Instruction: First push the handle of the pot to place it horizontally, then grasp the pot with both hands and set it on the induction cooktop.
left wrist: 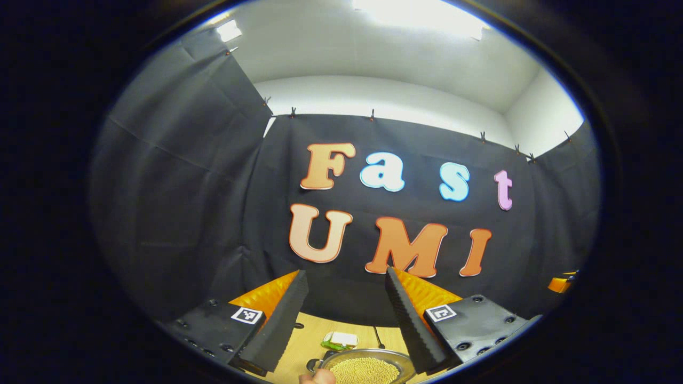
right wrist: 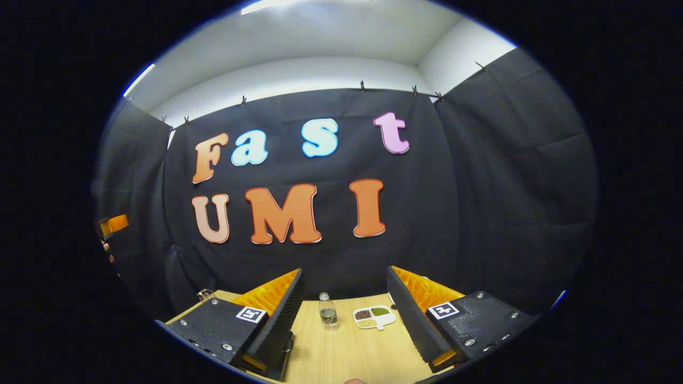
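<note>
In the left gripper view a steel pot [left wrist: 367, 369] full of pale yellow grains sits on the wooden table [left wrist: 307, 341], low between my fingers. A small dark loop handle [left wrist: 312, 365] sticks out on its left side. My left gripper [left wrist: 346, 273] is open, held above the pot and pointing at the back wall, with nothing between its fingers. My right gripper [right wrist: 344, 271] is also open and holds nothing, raised over the table [right wrist: 347, 352]. The other gripper appears as an orange piece at the right edge [left wrist: 560, 284] and at the left edge [right wrist: 113, 224].
Behind the pot lie a white and green packet [left wrist: 339, 340] and a thin dark stick [left wrist: 378, 337]. A fingertip [left wrist: 318, 377] shows by the pot's handle. In the right gripper view a small clear bottle [right wrist: 327, 309] and a white divided dish [right wrist: 374, 317] of grains stand at the table's far edge.
</note>
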The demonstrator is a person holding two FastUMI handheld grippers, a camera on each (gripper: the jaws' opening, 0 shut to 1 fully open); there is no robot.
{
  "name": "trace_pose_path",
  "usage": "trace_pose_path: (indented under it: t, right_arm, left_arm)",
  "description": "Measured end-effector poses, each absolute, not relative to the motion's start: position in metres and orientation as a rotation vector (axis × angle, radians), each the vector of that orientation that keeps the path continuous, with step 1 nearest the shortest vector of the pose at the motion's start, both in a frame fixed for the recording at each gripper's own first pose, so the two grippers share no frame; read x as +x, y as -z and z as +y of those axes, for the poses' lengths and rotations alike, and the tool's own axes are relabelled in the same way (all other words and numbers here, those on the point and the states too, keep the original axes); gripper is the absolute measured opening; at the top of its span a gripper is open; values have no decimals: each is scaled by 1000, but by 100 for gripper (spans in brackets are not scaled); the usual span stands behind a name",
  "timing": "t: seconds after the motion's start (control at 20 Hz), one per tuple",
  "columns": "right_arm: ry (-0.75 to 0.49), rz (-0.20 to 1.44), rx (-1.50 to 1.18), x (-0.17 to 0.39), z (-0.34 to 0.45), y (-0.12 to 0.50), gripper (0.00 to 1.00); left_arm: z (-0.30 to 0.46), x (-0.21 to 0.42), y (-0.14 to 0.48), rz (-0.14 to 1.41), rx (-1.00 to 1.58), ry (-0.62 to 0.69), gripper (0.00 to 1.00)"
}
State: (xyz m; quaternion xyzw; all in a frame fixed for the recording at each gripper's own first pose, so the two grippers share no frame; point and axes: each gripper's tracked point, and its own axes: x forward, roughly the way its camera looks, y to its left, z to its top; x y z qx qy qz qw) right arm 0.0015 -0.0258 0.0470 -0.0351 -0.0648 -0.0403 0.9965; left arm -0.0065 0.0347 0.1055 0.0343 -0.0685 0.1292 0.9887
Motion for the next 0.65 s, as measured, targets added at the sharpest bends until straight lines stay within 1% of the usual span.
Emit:
trace_pose_path:
  t: [0.05,0.2,0.3,0.35,0.45,0.5,0.55,0.65]
  right_arm:
    - [89,-151,-82,-3,-29,-57,95]
    - [93,-182,-87,-11,-33,-71,95]
    - [72,-176,-79,-13,-32,-66,95]
    - [65,-169,-81,-13,-32,-62,95]
    - [55,-147,-85,-11,-32,-54,95]
    - [49,-139,-84,-10,-32,-51,95]
    - [44,-131,-81,-8,-31,-50,95]
    - [36,-123,-73,-6,-30,-48,95]
  left_arm:
    - [35,-12,-112,-142,53,-257,98]
    - [50,-24,-112,-149,38,-282,94]
    - [51,-26,-110,-150,39,-288,92]
    - [51,-27,-111,-154,42,-290,96]
    - [48,-24,-112,-154,49,-286,98]
    - [48,-23,-111,-152,49,-281,98]
    - [47,-22,-110,-149,49,-271,95]
    - [45,-20,-105,-135,52,-258,95]
